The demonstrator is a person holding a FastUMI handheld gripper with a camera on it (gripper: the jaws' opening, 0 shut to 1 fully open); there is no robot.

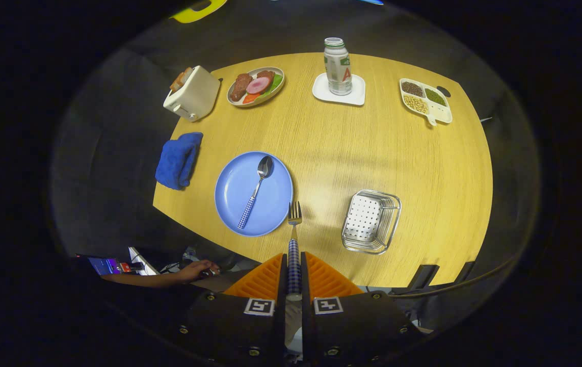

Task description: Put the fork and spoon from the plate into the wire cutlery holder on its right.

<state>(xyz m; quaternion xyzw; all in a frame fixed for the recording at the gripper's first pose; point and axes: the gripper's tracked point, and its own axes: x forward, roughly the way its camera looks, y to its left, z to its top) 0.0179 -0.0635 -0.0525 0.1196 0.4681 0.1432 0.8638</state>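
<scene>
The tabletop is the largest thing here, a pale wood surface seen from high above. On it the plate lies beyond the jaws and a little left, with the spoon resting across it, bowl pointing away, not yet picked up. The holder, a wire basket with a perforated floor, sits to the plate's right with bare wood between them; it looks empty. The gripper has its jaws clamped on the fork, pressing the checked handle from both sides so the tines stick out ahead, over the wood just off the plate's rim. Held lengthwise like this, the fork can likely be carried across and lowered into the holder tines first or laid flat.

Farther off stand a toaster, a dish of food, a bottle on a coaster, a tray of beans and a cloth hanging over the edge. None lies between fork and holder, so the way looks open. A hand rests below the tabletop's near edge, well away from the path
</scene>
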